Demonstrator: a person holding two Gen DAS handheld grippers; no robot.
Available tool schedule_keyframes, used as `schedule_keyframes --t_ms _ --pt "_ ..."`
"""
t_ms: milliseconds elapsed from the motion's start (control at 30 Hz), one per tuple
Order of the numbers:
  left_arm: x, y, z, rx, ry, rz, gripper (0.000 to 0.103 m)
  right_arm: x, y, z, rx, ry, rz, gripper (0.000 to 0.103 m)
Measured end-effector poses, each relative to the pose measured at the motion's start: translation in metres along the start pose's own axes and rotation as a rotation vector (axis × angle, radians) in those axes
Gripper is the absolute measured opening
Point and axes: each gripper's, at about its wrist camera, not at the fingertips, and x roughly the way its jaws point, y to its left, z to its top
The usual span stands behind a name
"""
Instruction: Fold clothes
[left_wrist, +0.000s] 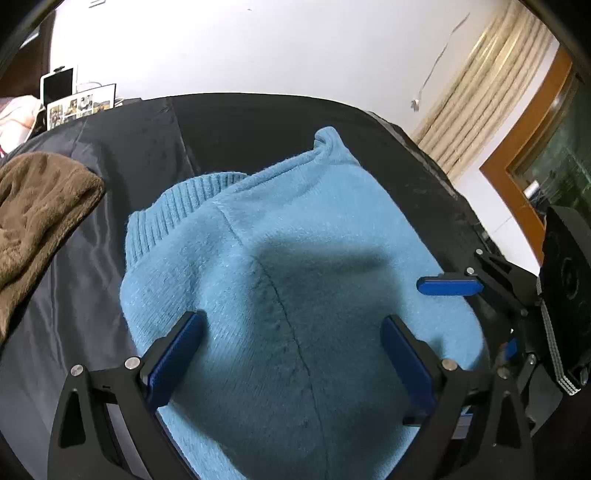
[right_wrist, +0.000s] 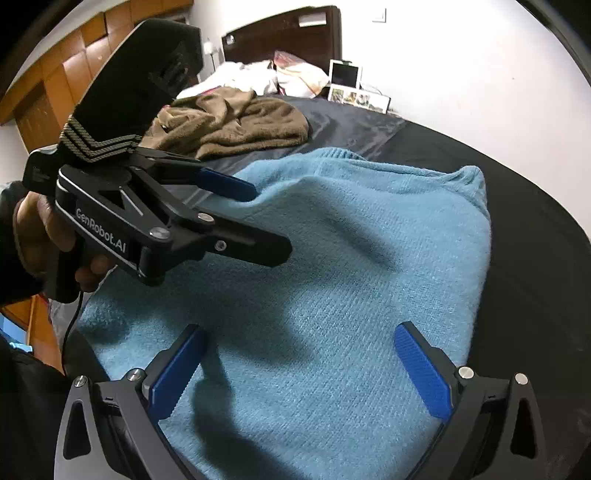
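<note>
My left claw (left_wrist: 291, 354) is spread wide, gripping nothing, poised over the sweater (left_wrist: 295, 277). My right claw (right_wrist: 299, 365) is just as wide and empty above the same knit. The sweater lies folded on the bed (left_wrist: 122, 173), near its right edge, with a brown blanket (right_wrist: 229, 122) well apart towards the headboard.

Place: home bedroom
Evidence: bed (right_wrist: 369, 122) with dark headboard (right_wrist: 284, 33), rumpled bedding (right_wrist: 251, 74), curtains (left_wrist: 491, 81), wooden wardrobe (right_wrist: 55, 74), photo frame (right_wrist: 358, 96)
</note>
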Motion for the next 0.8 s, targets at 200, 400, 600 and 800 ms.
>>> schedule_keyframes --t_ms 200,400,600,800 --pt "-0.027 0.016 -0.005 -0.199 -0.051 -0.083 0.102 -0.013 -0.003 -0.008 0.019 0.017 -0.083 0.103" --pt "-0.03 0.014 -0.026 -0.241 -0.015 -0.052 0.102 -0.009 -0.019 -0.034 0.075 0.025 -0.078 0.103" --pt "-0.013 0.013 -0.055 -0.254 0.027 0.003 0.102 -0.01 -0.018 -0.041 0.041 0.036 -0.072 0.103" --pt "-0.022 0.013 -0.061 -0.283 0.031 0.039 0.102 -0.02 -0.021 -0.036 0.062 0.043 -0.066 0.103"
